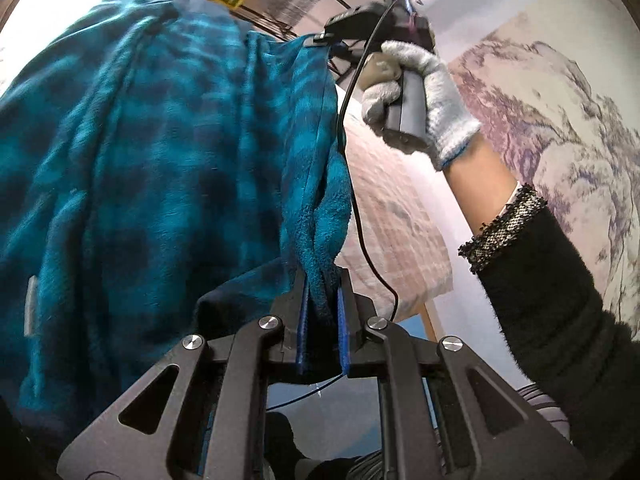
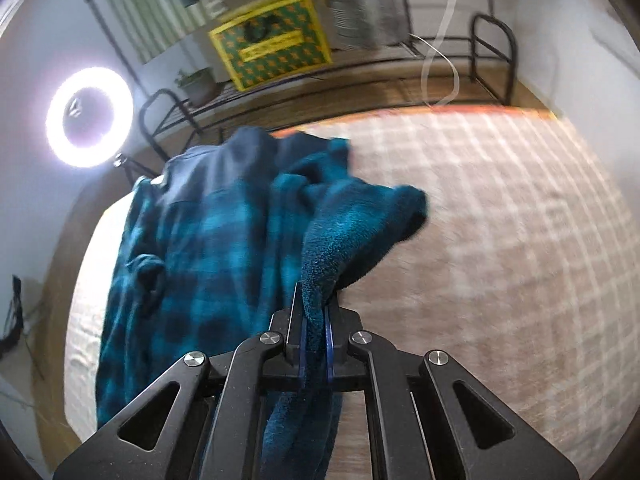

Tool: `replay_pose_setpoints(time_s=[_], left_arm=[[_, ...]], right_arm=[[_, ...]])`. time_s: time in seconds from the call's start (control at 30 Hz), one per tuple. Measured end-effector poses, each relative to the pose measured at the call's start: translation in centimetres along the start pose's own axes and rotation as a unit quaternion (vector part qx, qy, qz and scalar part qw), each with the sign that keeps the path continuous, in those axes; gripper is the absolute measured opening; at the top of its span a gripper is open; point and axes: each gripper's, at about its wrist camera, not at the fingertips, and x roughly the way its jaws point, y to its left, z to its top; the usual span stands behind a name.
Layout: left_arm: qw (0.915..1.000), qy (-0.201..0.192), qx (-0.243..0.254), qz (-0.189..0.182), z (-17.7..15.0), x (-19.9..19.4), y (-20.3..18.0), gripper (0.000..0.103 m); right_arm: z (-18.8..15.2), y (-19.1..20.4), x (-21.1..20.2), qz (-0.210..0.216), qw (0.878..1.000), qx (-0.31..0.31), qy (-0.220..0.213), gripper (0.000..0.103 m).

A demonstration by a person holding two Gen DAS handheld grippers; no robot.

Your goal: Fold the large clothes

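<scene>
Teal plaid fleece garment [image 1: 152, 152] — no readable label — pinched by left gripper [image 1: 323, 300] and right gripper [image 2: 316, 320] fingers.

The left wrist camera sits just behind its own fingers, very near the teal plaid garment [image 1: 160, 152], which fills its frame from 9 to 12 o'clock. The right wrist camera looks steeply down onto the checked bedcover [image 2: 500, 220]. Both views share that garment and bedcover.
</scene>
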Motion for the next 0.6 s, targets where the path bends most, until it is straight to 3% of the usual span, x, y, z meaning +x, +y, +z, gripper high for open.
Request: replay_pose_setpoints(time_s=[0.4, 0.6], left_arm=[[0.9977, -0.026, -0.054, 0.032, -1.0, -2.5, 4.3, 0.009], [0.9959, -0.023, -0.073, 0.049, -1.7, -2.1, 5.9, 0.009]], right_arm=[[-0.7, 13.8, 5.7, -0.03, 0.986, -0.162, 0.011, 0.005], [-2.4, 18.1, 9.4, -0.047, 0.974, -0.221, 0.029, 0.005]])
